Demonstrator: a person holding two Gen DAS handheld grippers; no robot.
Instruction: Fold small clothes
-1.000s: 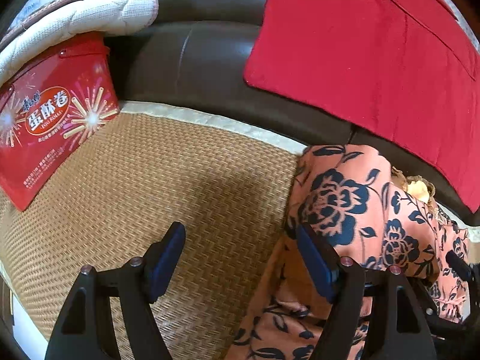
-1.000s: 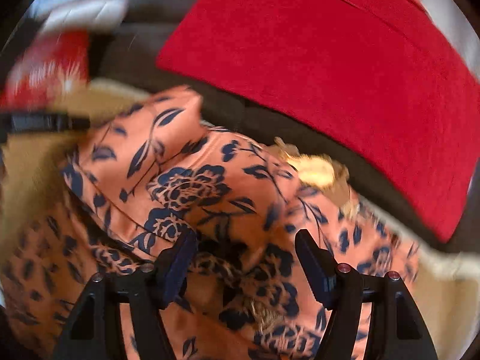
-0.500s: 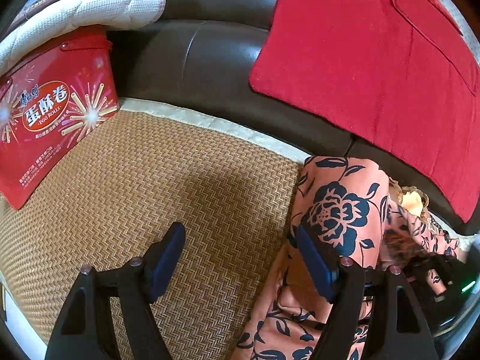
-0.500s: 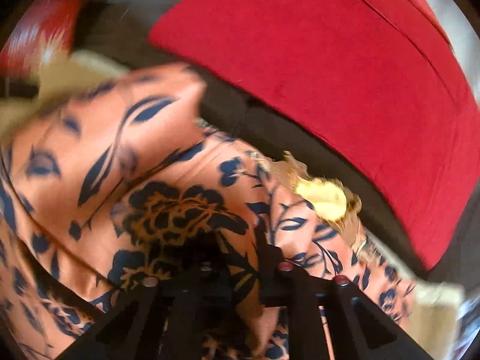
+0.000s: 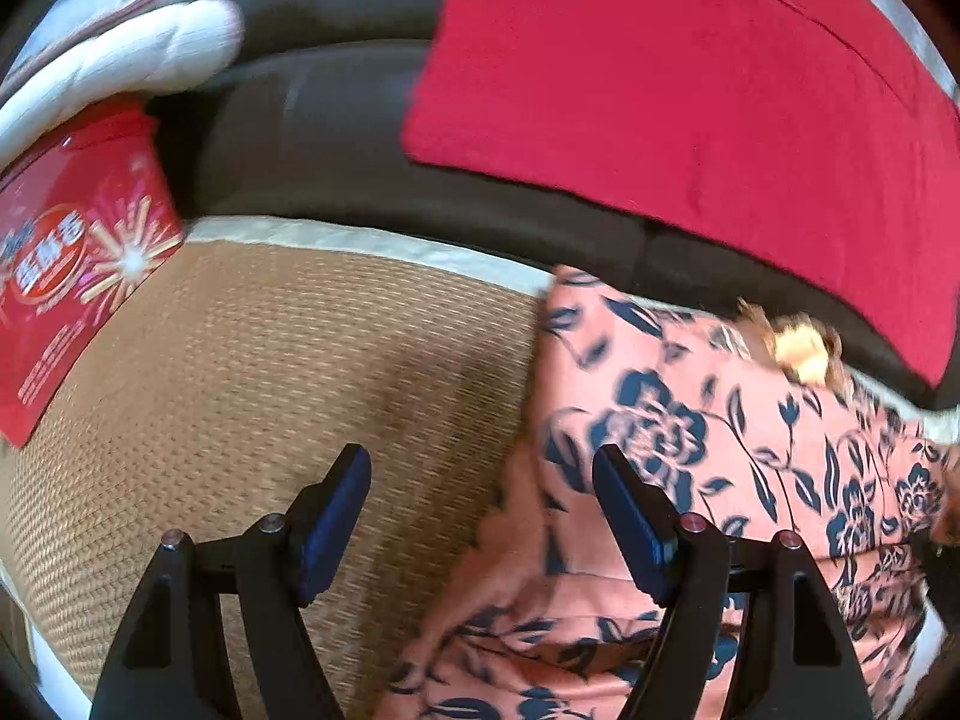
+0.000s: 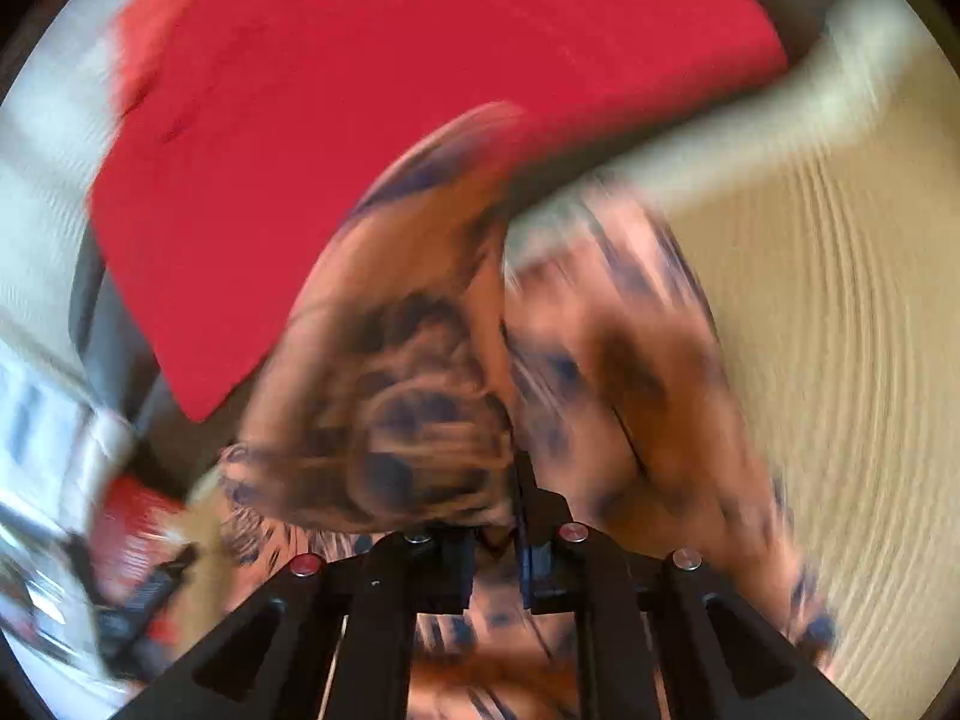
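The garment (image 5: 750,450), salmon cloth with dark blue flowers, lies on the woven mat (image 5: 270,390) of the sofa (image 5: 336,138), its far edge just short of the dark backrest; in the left wrist view its long axis runs from lower left, near the camera, up and right toward the red cloth (image 5: 690,90) draped over the backrest; a small yellow trim (image 5: 798,348) sits at its far right end; the left claw (image 5: 483,516) is spread wide with nothing between its blue pads (image 5: 336,516), one finger over bare mat, the other over the garment's left edge; the right claw (image 6: 495,558) is closed almost fully on a bunched fold of the garment (image 6: 432,396), though heavy blur hides the fold's direction there; a red box (image 5: 66,264) leans at the mat's left end under a white cushion (image 5: 132,66).
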